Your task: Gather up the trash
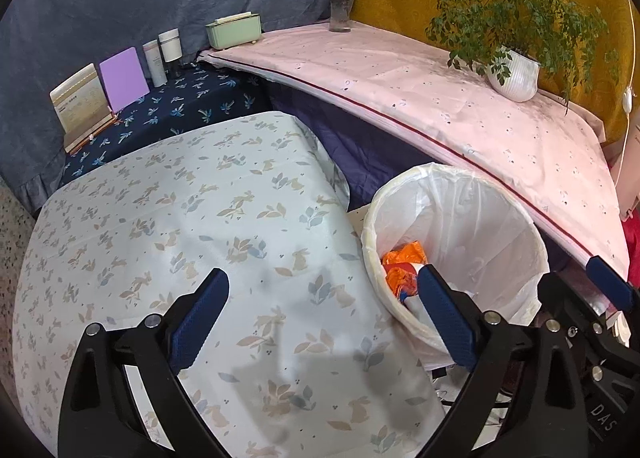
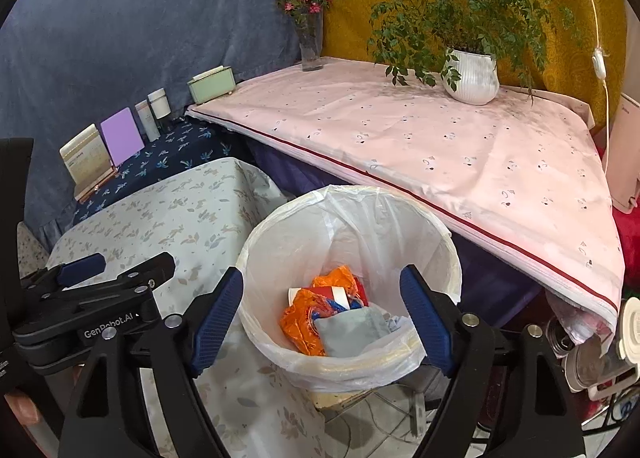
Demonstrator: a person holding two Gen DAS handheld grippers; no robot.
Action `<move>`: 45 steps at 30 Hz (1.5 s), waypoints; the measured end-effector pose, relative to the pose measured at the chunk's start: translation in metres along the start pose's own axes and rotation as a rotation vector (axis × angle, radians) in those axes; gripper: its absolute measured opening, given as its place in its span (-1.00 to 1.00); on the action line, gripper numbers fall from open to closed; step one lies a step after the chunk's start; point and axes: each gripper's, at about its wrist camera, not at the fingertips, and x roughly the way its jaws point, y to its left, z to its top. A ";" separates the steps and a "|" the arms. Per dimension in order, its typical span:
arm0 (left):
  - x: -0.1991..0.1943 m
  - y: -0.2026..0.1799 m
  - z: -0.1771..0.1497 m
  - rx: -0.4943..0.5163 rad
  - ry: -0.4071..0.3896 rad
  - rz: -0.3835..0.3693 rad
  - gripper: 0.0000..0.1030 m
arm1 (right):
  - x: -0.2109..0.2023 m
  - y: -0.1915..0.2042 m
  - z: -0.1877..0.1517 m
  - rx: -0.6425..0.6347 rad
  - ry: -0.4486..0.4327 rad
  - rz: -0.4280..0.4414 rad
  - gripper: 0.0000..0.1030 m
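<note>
A: So, where is the trash (image 2: pixel 324 318) now?

B: It lies inside the bin (image 2: pixel 448 258), at the bottom of the white liner: orange wrappers, a red and white piece, a grey piece on top. The bin stands on the floor between the rabbit-print table (image 1: pixel 168 217) and the pink table (image 2: pixel 460 149).

A: And the fingers?

B: The right gripper (image 2: pixel 322 318) is spread wide above the bin mouth. Nothing is between its blue pads, and they touch nothing. The left gripper (image 1: pixel 324 318) is also spread wide and holds nothing. One pad is over the rabbit cloth; the other is in front of the bin rim.

A: What is hard to see?

B: In the left view, that pad covers part of the trash. Under the bin I see a yellowish base and cables, but I cannot tell what they are. At the right edge, below the pink cloth, there are clear containers, half hidden. A fingertip (image 2: pixel 22 410) shows at the lower left corner, cut off.

A: Other things around?

B: On the pink table: a plant (image 2: pixel 472 77) in a white pot, a vase (image 2: pixel 310 41) with red flowers, a green box (image 2: pixel 212 89). On the dark blue cloth: a purple card (image 2: pixel 122 135), a calendar (image 2: pixel 86 163), two white bottles (image 2: pixel 154 111). Each gripper appears at the edge of the other's view, just beside it.
</note>
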 end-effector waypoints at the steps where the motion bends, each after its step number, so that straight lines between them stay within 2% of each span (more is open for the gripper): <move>1: -0.001 0.001 -0.001 0.001 0.000 0.002 0.78 | -0.001 0.000 -0.001 -0.001 0.002 -0.003 0.55; 4: -0.002 0.002 -0.007 -0.003 0.006 0.012 0.80 | -0.005 0.002 -0.006 -0.015 0.003 -0.019 0.62; 21: -0.010 0.009 -0.048 0.015 0.027 0.058 0.81 | -0.013 0.003 -0.043 -0.035 0.061 -0.058 0.67; 22: -0.010 0.009 -0.049 0.014 0.026 0.059 0.81 | -0.012 0.003 -0.045 -0.036 0.066 -0.057 0.77; 32: -0.010 0.011 -0.056 0.007 0.020 0.065 0.81 | -0.010 0.006 -0.054 -0.065 0.096 -0.045 0.76; 45: -0.004 0.014 -0.061 -0.013 0.032 0.073 0.81 | -0.008 0.011 -0.059 -0.088 0.090 -0.089 0.76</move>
